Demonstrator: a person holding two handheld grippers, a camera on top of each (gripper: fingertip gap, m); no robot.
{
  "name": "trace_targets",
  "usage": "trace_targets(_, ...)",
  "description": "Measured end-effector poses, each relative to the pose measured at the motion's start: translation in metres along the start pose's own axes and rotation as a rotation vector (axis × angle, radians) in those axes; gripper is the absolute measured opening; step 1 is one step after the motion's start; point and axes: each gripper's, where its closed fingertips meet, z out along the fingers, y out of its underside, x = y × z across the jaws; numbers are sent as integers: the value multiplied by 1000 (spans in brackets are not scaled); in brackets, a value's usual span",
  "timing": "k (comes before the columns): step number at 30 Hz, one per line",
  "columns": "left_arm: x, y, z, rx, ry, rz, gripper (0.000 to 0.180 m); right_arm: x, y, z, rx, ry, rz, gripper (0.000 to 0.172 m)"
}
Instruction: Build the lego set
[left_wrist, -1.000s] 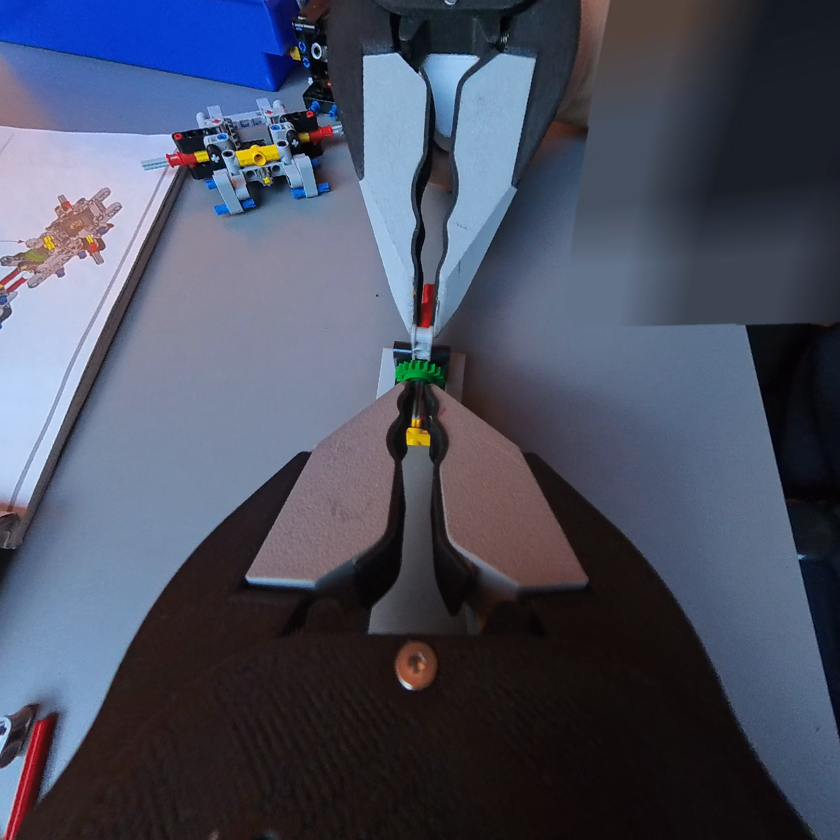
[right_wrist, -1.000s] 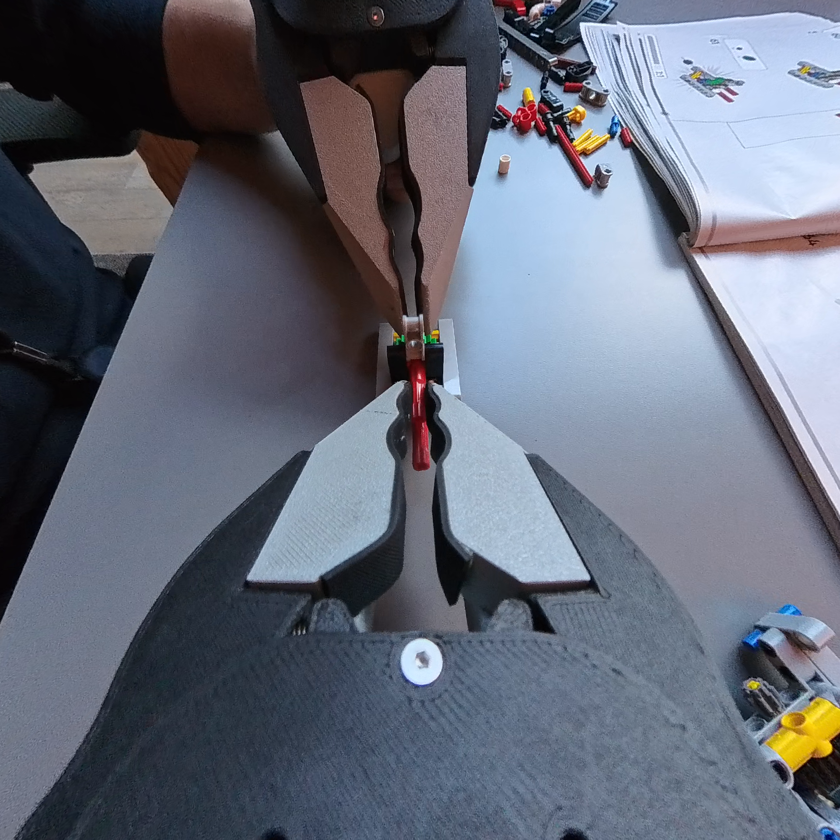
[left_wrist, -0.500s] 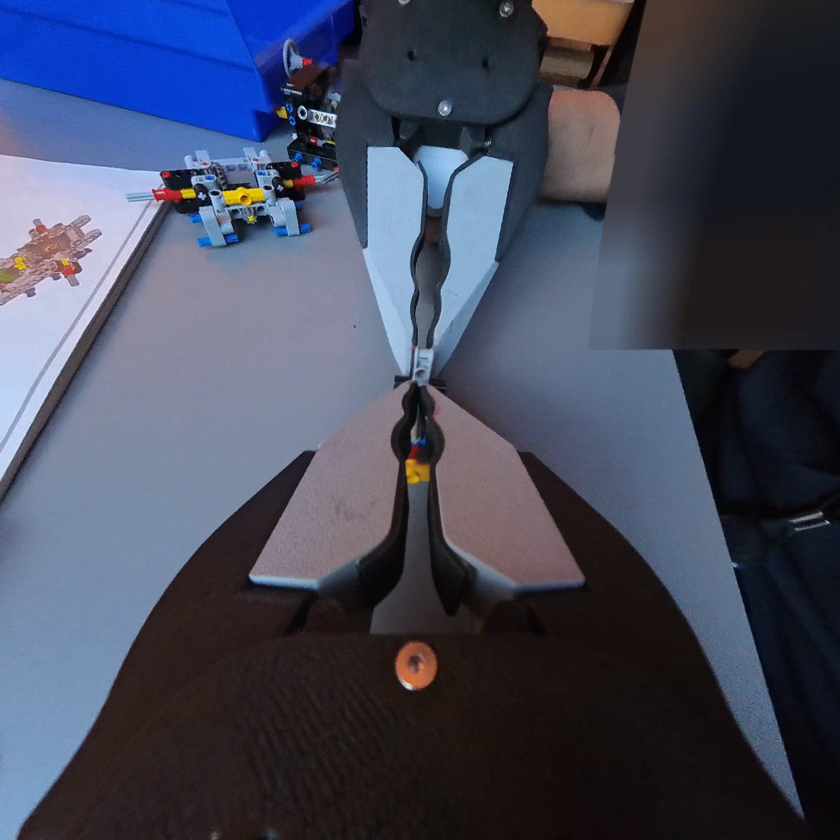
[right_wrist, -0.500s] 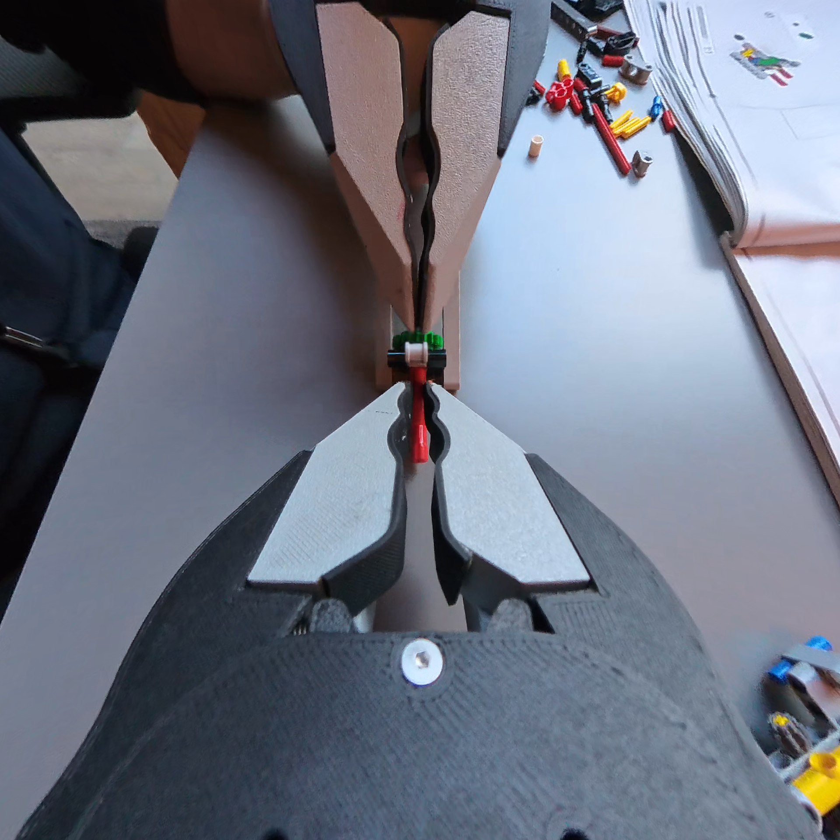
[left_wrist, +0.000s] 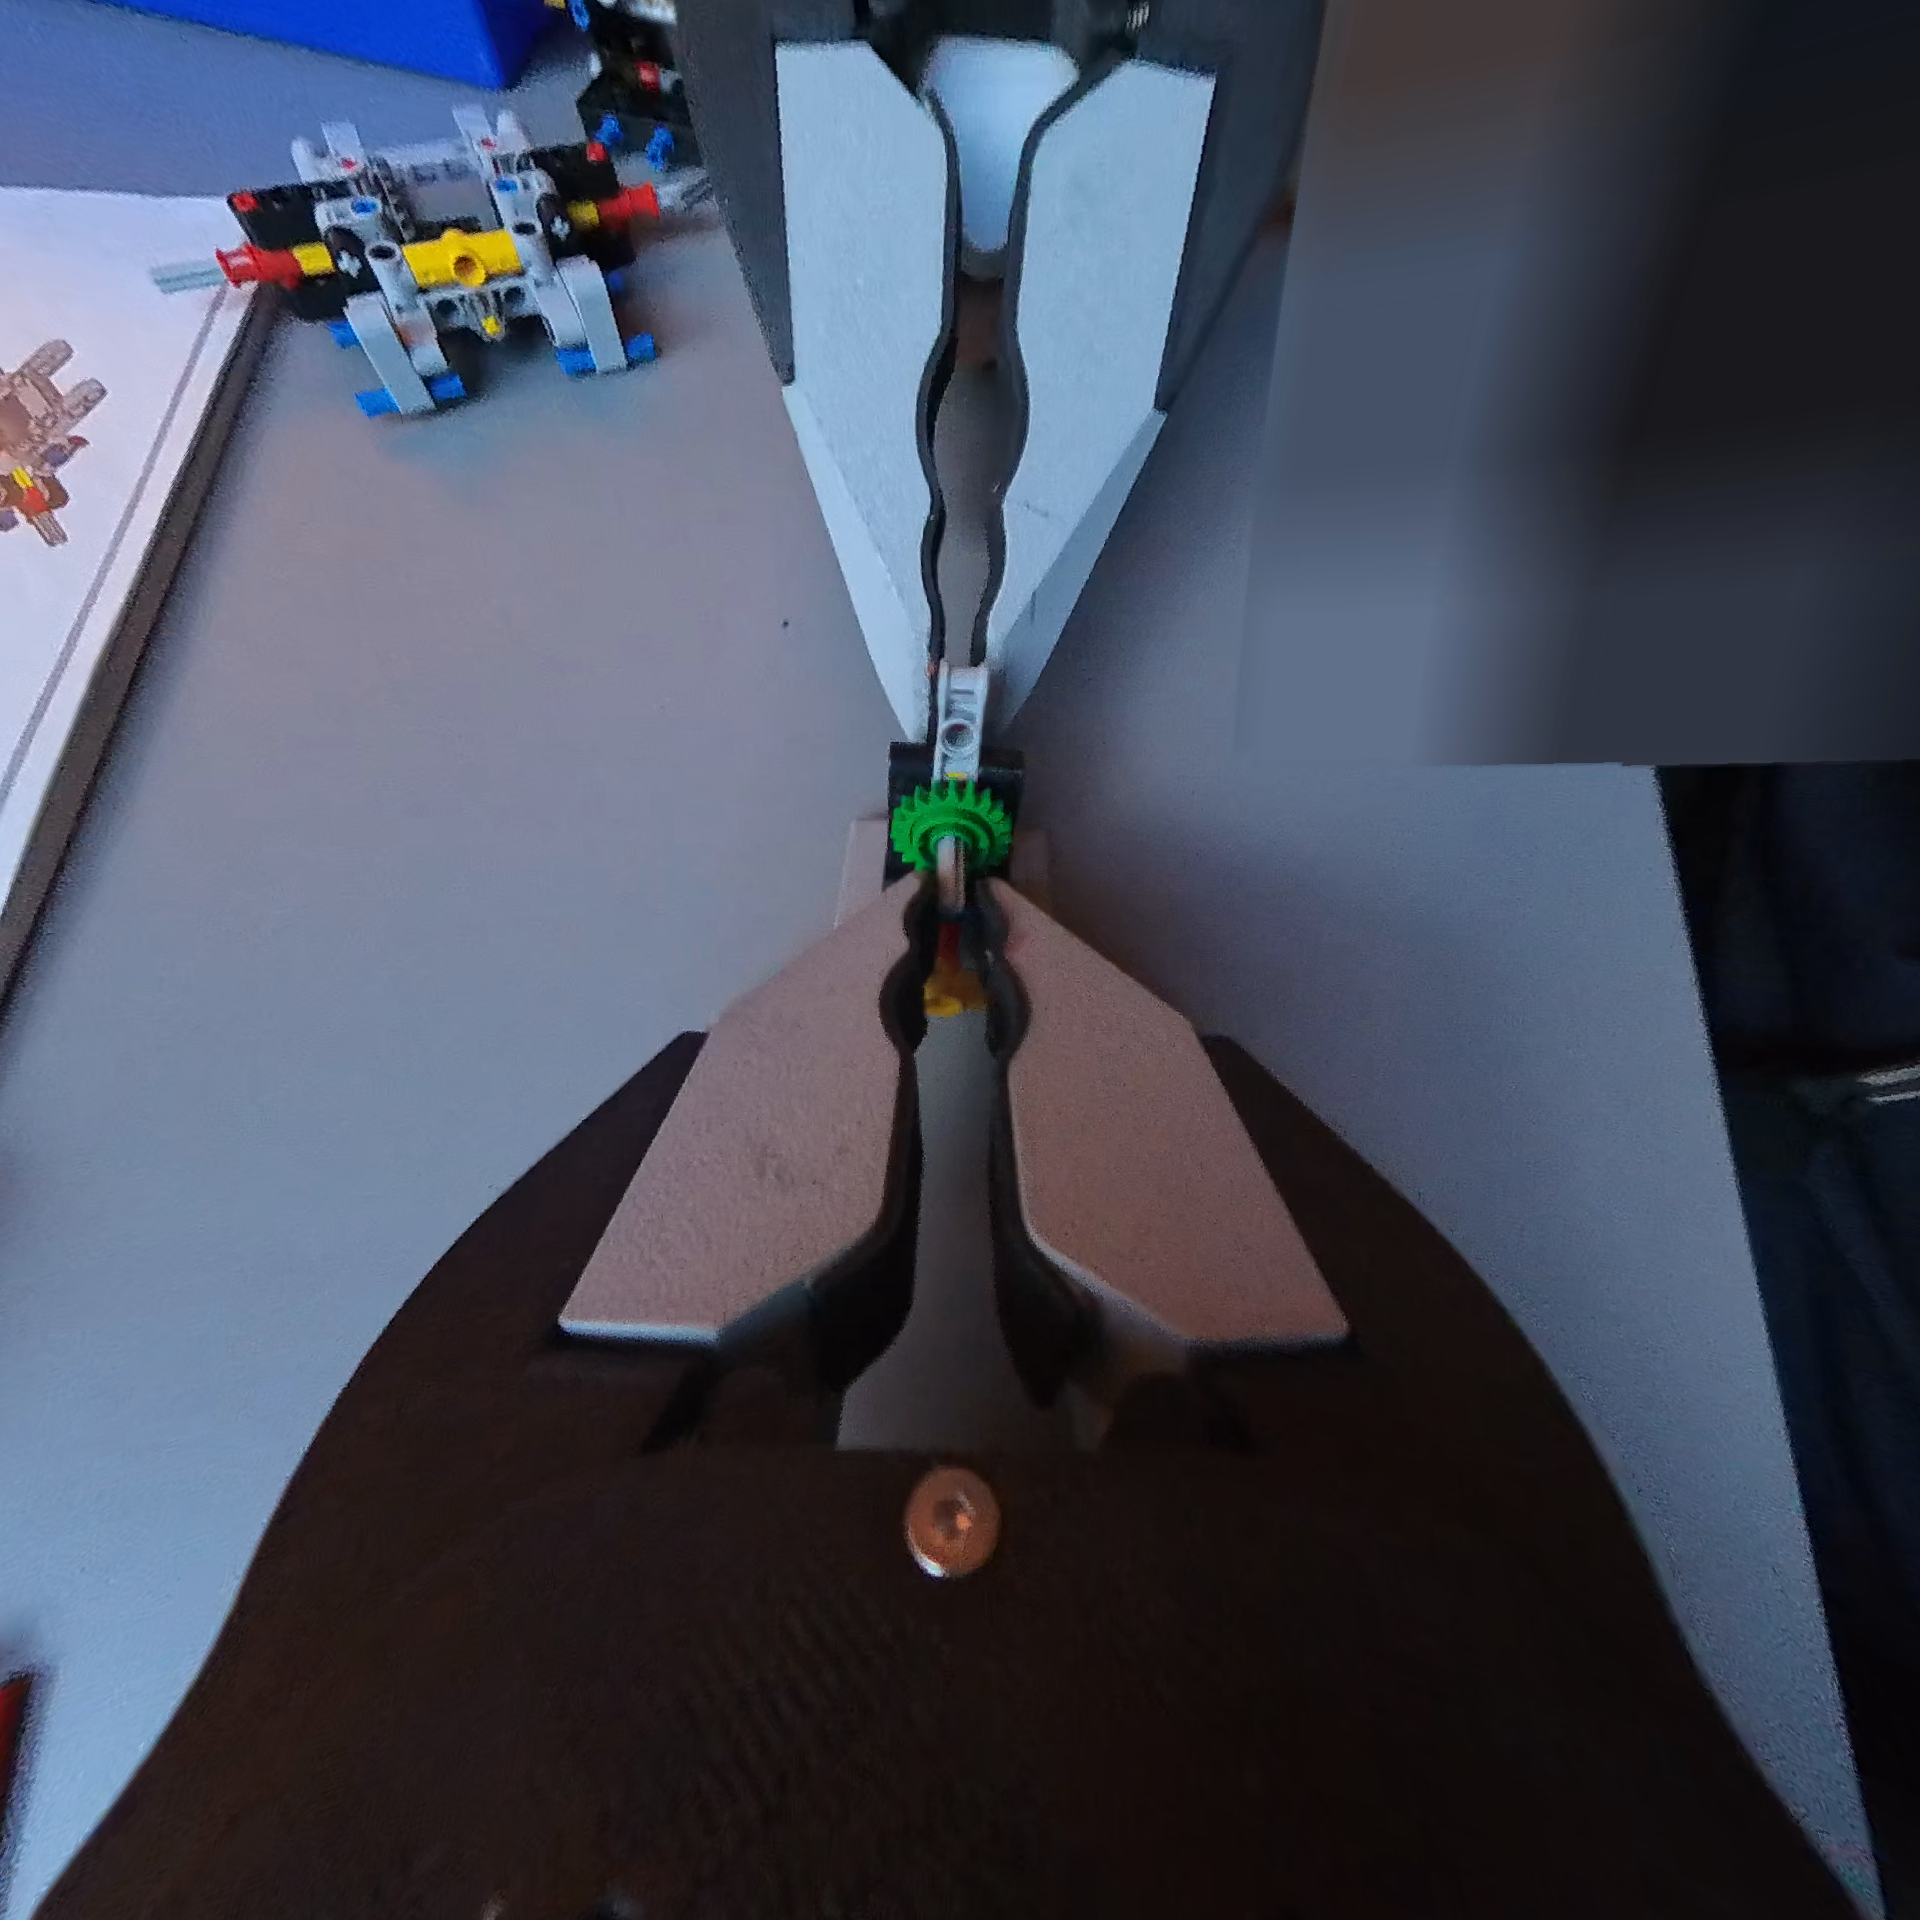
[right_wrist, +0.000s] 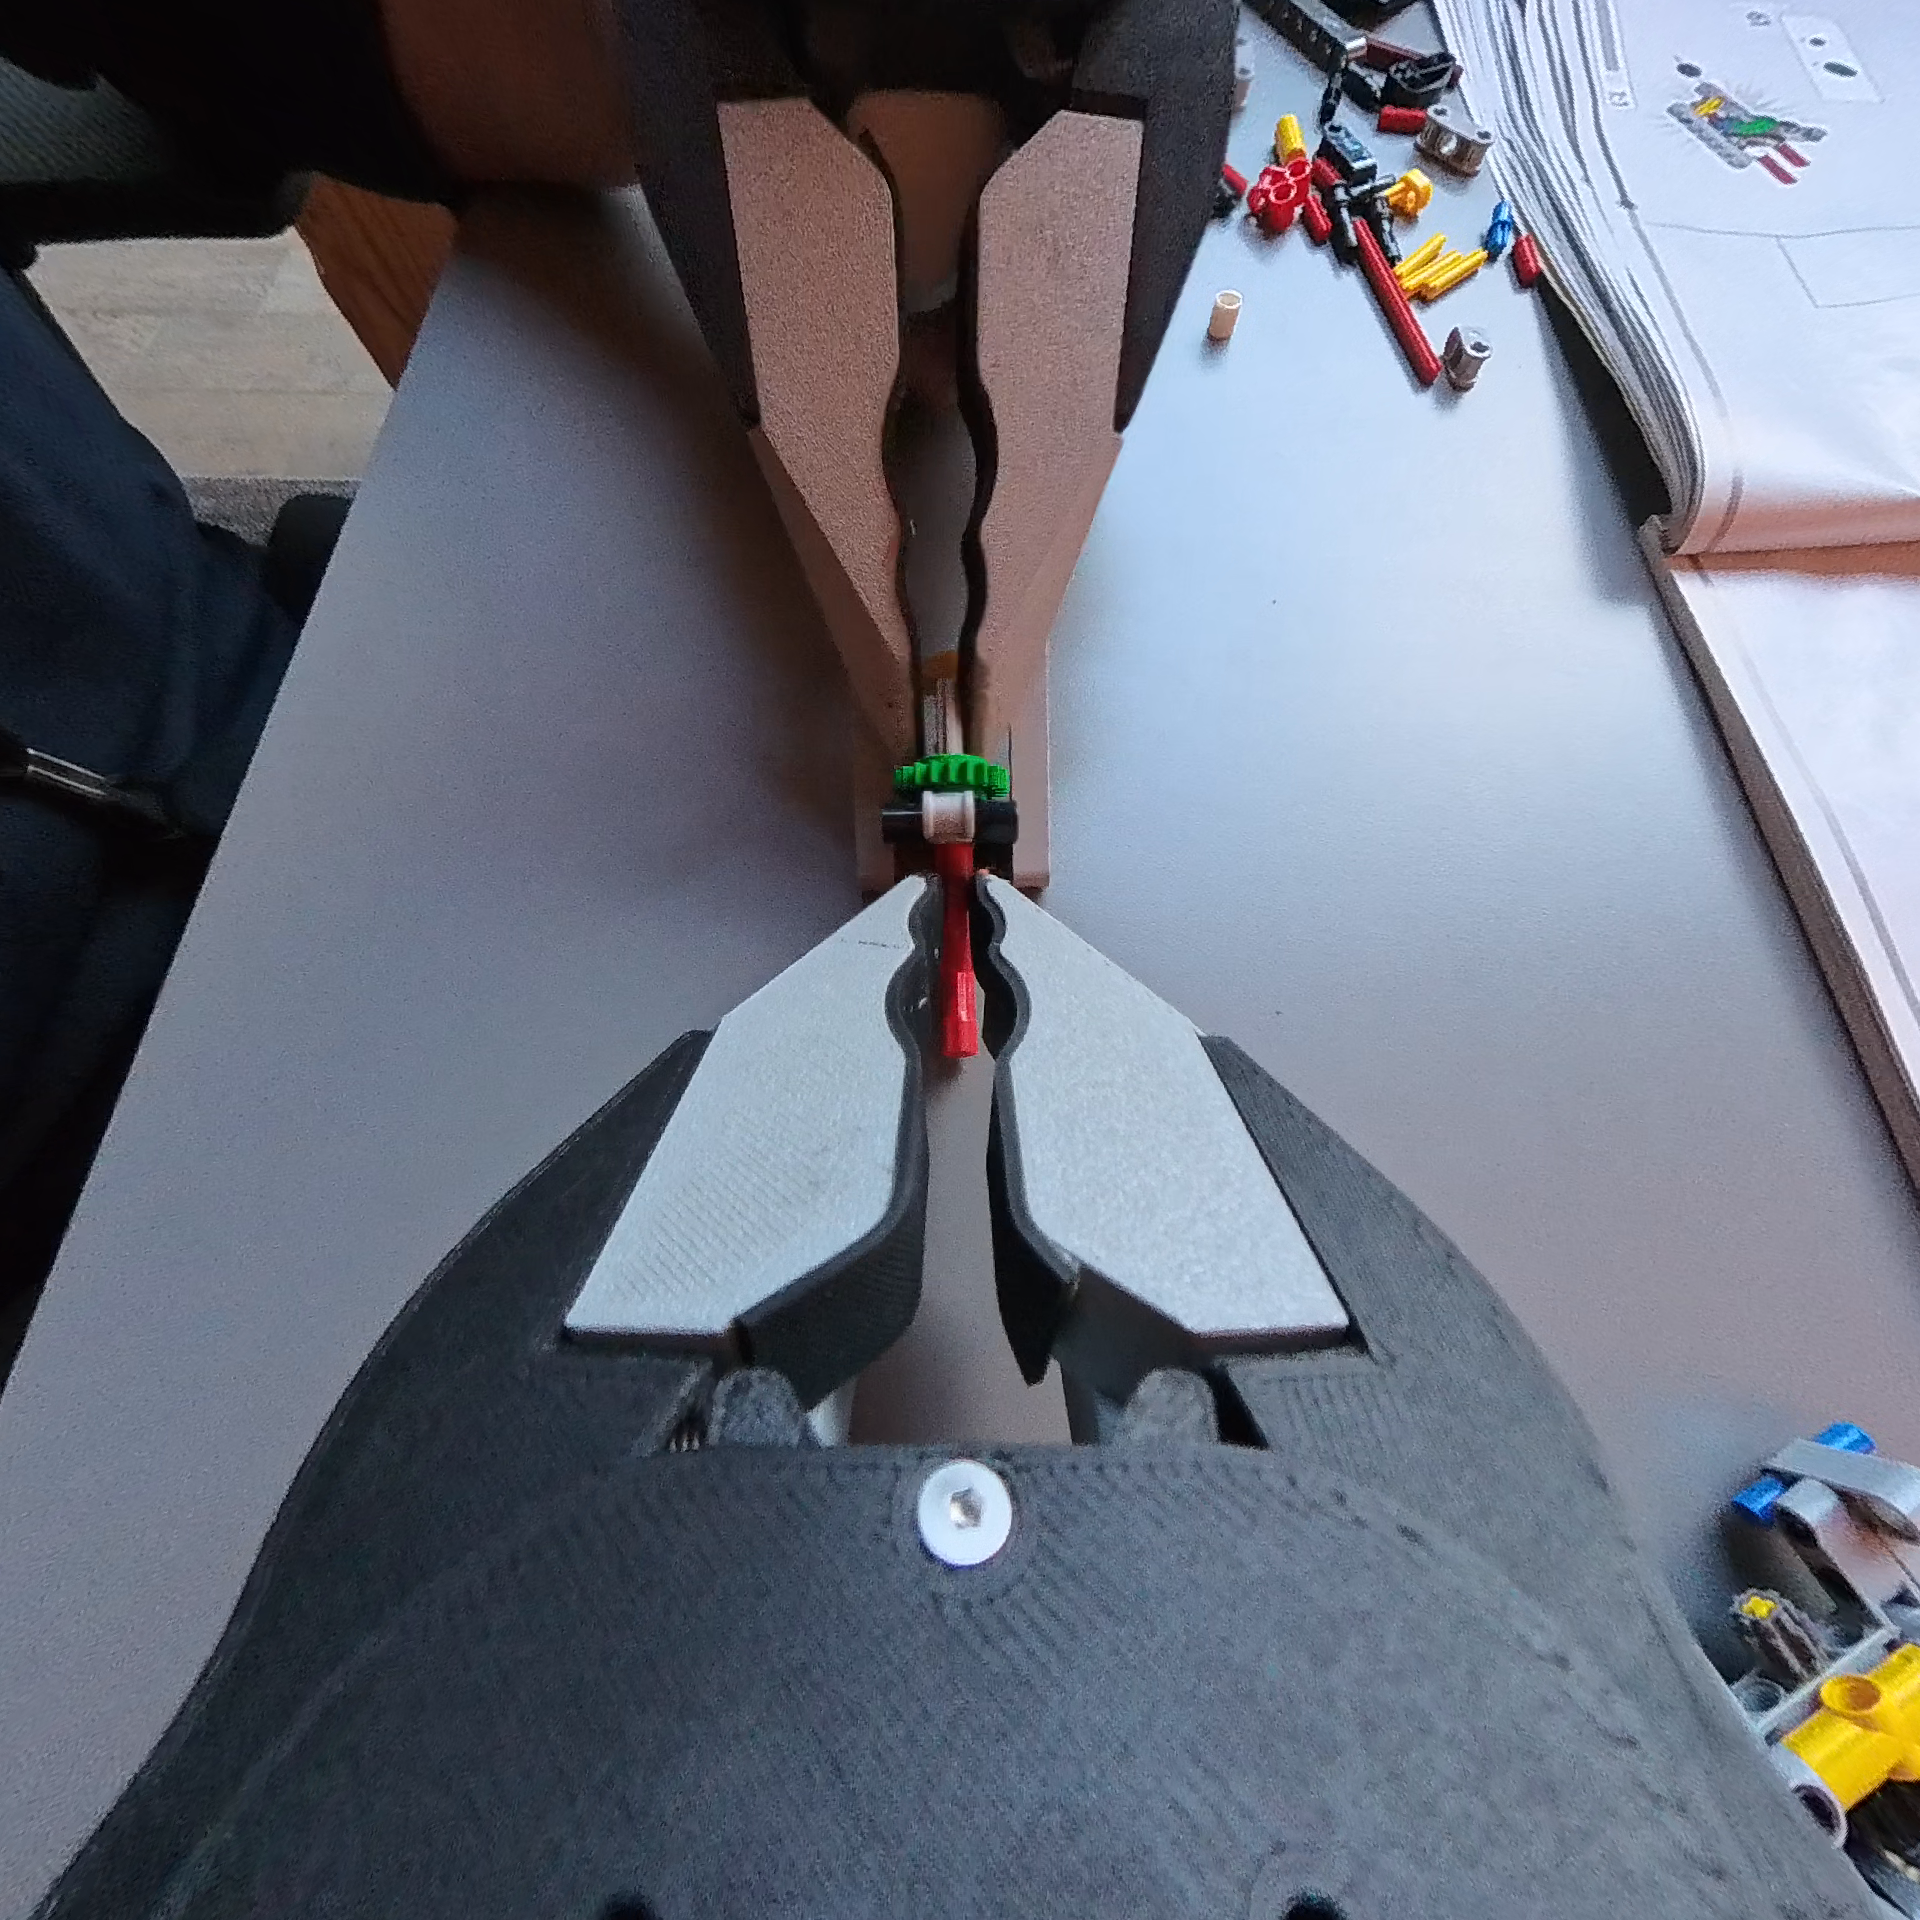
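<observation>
We see two hand-held grippers meeting tip to tip over a grey table (right_wrist: 1351, 727), both clamped on one small toy-brick assembly (right_wrist: 948, 816) that hangs between them above the tabletop. Our right gripper (right_wrist: 951, 904), with light grey fingers, has its tips closed on a thin red plastic axle (right_wrist: 956, 966) that runs back between them and forward into a white connector on a short black beam (right_wrist: 997, 826). Our left gripper (left_wrist: 951, 894), with pinkish-tan fingers, is closed on the opposite end of the same assembly, just behind a green toothed plastic gear (left_wrist: 951, 826); a small yellow piece (left_wrist: 951, 992) shows in the slot between its fingers. A light grey link (left_wrist: 961, 717) stands up from the black beam toward the right gripper's tips. Beside an open white instruction booklet (right_wrist: 1766, 312) lies a scatter of loose red, yellow and black pieces (right_wrist: 1371, 218). A larger grey, black and yellow brick build (left_wrist: 447, 281) sits on the table near a blue plastic bin (left_wrist: 364, 31).
</observation>
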Motion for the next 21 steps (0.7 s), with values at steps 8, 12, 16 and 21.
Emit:
trace_targets(8, -6, 3, -4, 0, -20, -13, 0, 1, 3, 1, -1, -7, 18, 11)
trace_targets(12, -7, 3, -6, 11, 6, -50, 0, 4, 7, 3, -24, 1, 36, 13)
trace_targets(16, -8, 4, -5, 2, 6, -60, 1, 7, 7, 2, -23, 31, 25, 4)
trace_targets(21, -6, 3, -6, 9, 4, -41, 7, 4, 5, 1, -20, 29, 6, 4)
